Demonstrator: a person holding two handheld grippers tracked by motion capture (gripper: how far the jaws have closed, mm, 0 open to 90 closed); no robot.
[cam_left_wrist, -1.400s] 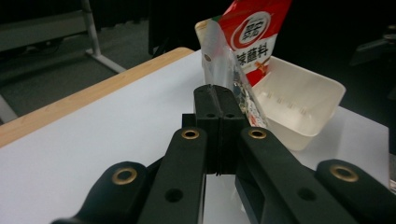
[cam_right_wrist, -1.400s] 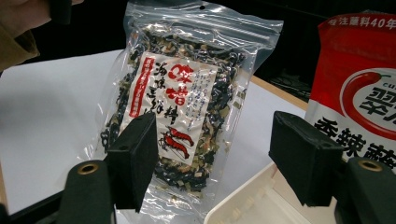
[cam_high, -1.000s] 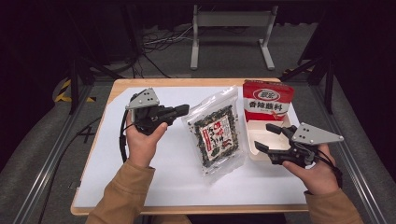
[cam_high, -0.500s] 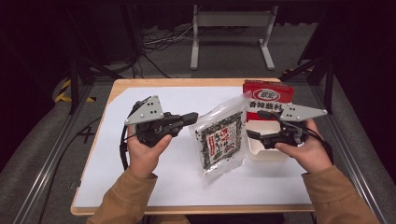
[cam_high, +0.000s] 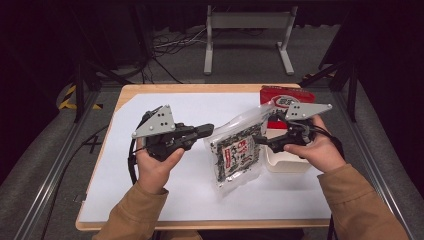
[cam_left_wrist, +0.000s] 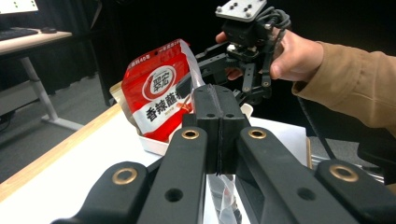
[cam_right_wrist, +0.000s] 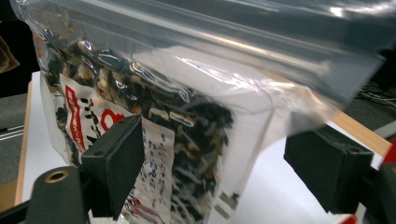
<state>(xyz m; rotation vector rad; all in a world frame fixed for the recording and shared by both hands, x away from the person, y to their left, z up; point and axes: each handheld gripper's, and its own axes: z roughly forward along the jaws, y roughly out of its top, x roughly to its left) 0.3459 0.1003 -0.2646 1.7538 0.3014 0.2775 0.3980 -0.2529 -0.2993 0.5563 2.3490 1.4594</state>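
A clear bag of dark dried flakes with a white and red label (cam_high: 237, 156) is held up off the white table sheet (cam_high: 165, 190) between my two grippers. My left gripper (cam_high: 209, 131) is shut on the bag's upper left edge; in the left gripper view its jaws (cam_left_wrist: 218, 107) press together with a strip of clear plastic (cam_left_wrist: 225, 198) below them. My right gripper (cam_high: 260, 140) is open at the bag's right side. In the right gripper view the bag (cam_right_wrist: 187, 116) hangs between the two spread pads of that gripper (cam_right_wrist: 224, 163).
A red snack pouch (cam_high: 280, 95) stands upright in a white tray (cam_high: 287, 162) at the right of the table, just behind the right hand. The wooden table edge (cam_high: 200, 88) runs along the back, with a metal stand on the floor beyond.
The left gripper moved right and shut on the bag's left edge. The right gripper came in from the right to the bag's other side. The bag has risen off the sheet.
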